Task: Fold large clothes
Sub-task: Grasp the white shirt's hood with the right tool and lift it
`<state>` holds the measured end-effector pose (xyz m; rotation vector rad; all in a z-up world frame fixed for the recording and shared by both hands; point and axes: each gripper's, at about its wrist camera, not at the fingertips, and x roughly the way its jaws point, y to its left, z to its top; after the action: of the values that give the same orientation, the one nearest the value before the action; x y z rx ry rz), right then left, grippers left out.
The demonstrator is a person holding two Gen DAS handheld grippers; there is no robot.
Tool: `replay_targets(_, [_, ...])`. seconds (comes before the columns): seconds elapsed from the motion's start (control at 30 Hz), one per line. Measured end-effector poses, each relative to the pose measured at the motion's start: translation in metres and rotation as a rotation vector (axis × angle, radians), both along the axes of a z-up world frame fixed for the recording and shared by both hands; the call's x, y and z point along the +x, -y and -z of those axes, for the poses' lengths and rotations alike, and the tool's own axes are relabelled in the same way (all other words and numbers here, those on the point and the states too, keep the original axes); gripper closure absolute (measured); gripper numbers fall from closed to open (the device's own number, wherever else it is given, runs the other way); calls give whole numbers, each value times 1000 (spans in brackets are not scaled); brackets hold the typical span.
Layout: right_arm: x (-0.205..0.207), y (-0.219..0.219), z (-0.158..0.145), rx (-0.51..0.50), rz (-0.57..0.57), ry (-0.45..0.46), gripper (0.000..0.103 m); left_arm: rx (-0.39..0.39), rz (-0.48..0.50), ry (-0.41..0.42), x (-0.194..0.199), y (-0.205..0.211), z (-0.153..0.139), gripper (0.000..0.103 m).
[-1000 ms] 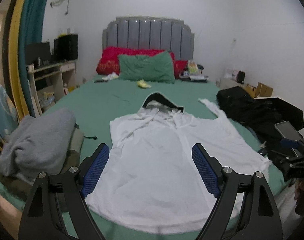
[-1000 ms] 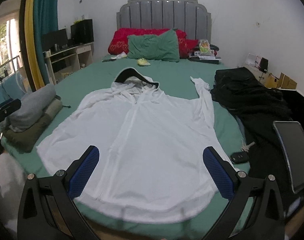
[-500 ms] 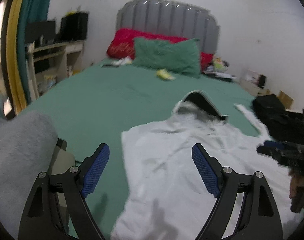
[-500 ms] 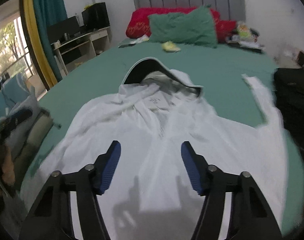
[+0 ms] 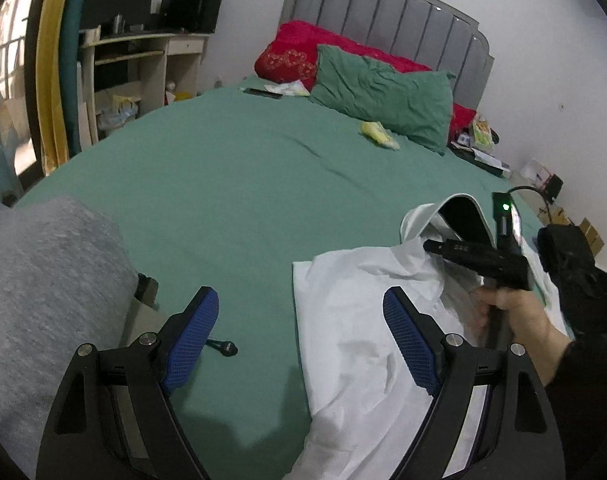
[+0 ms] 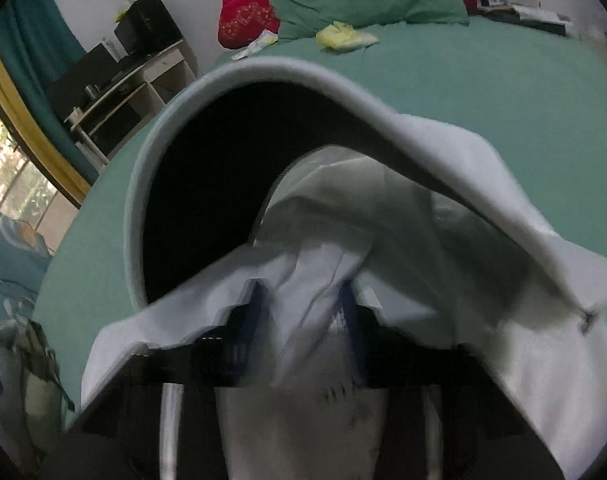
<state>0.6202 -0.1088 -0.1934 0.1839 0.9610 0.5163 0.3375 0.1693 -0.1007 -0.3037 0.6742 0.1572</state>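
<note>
- The green bed [image 5: 243,184] carried the white hoodie [image 5: 355,320] on its near right part.
- The left gripper [image 5: 299,336] hung spread wide beside the hoodie's left edge, holding nothing.
- The right gripper [image 6: 299,312] pinched hoodie fabric just below the hood [image 6: 207,168].

No legible text in either view. Dark print on the white hoodie [image 6: 343,400], lower centre of the right wrist view, is too blurred to read.
</note>
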Motion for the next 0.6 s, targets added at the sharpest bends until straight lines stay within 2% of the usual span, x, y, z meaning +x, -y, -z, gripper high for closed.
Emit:
replay_targets(0.03, [0, -3, -2, -17, -3, 9, 101, 1, -1, -11, 1, 0, 2, 16])
replay_targets(0.13, [-25, 2, -32, -86, 13, 134, 101, -6, 5, -40, 4, 1, 7, 16])
replay_targets(0.2, [-65, 17, -65, -133, 46, 243, 101, -8, 20, -40, 2, 6, 7, 16])
replay_targets(0.33, [-138, 50, -110, -211, 95, 379, 101, -13, 60, -47, -3, 24, 7, 16])
replay_targets(0.43, [-175, 85, -120, -246, 158, 358, 101, -16, 100, -80, -3, 43, 12, 16])
replay_targets(0.5, [-193, 112, -110, -284, 194, 318, 101, -9, 132, -108, -3, 59, 19, 16])
replay_targets(0.57, [-194, 134, -94, -272, 212, 240, 100, 0, 174, -150, -3, 76, 28, 16])
replay_targets(0.6, [-196, 148, -78, -262, 217, 162, 100, 1, 193, -175, -2, 83, 33, 16])
